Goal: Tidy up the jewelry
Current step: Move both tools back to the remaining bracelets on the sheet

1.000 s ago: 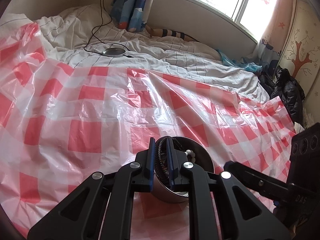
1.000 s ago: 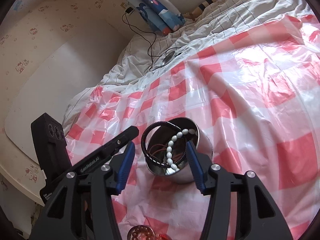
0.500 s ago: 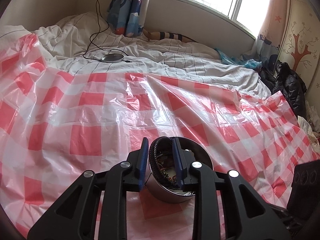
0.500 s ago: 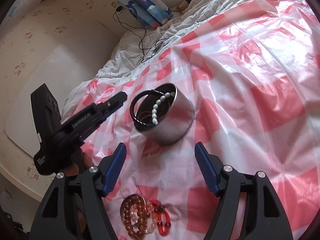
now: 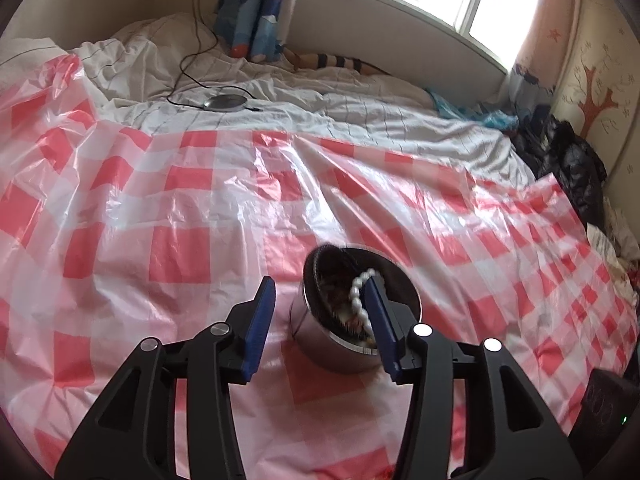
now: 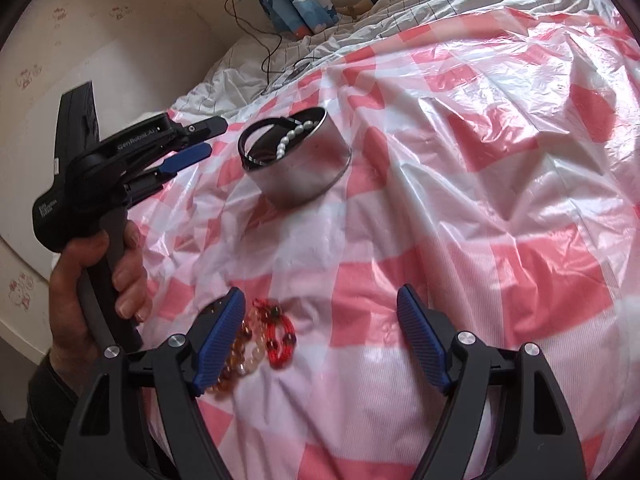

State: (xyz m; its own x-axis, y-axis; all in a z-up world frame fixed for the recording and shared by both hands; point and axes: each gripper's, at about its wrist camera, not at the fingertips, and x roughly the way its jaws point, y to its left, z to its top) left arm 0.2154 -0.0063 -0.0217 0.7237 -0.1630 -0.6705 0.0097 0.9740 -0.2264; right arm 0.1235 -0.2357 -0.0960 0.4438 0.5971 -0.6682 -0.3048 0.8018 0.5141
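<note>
A round metal tin (image 5: 356,344) (image 6: 298,168) stands on the red-checked plastic sheet. It holds a black bracelet (image 6: 256,136), a white pearl strand (image 5: 358,292) (image 6: 294,140) draped over its rim, and other beads. My left gripper (image 5: 320,312) is open and empty just in front of the tin; it also shows in the right wrist view (image 6: 200,140). My right gripper (image 6: 320,332) is open and empty, low over the sheet. A red bead bracelet (image 6: 280,336) and an amber and pink bead bracelet (image 6: 240,352) lie beside its left finger (image 6: 218,340).
The checked sheet (image 5: 180,220) covers a bed with white bedding (image 5: 360,112). A round device with a cable (image 5: 226,101) lies at the far side. Dark clothes (image 5: 568,160) are piled at the right edge. A wall and window run behind.
My left gripper has opened, let go of the black bracelet in the tin, and pulled back. My right gripper has drawn back from the tin toward the bead bracelets.
</note>
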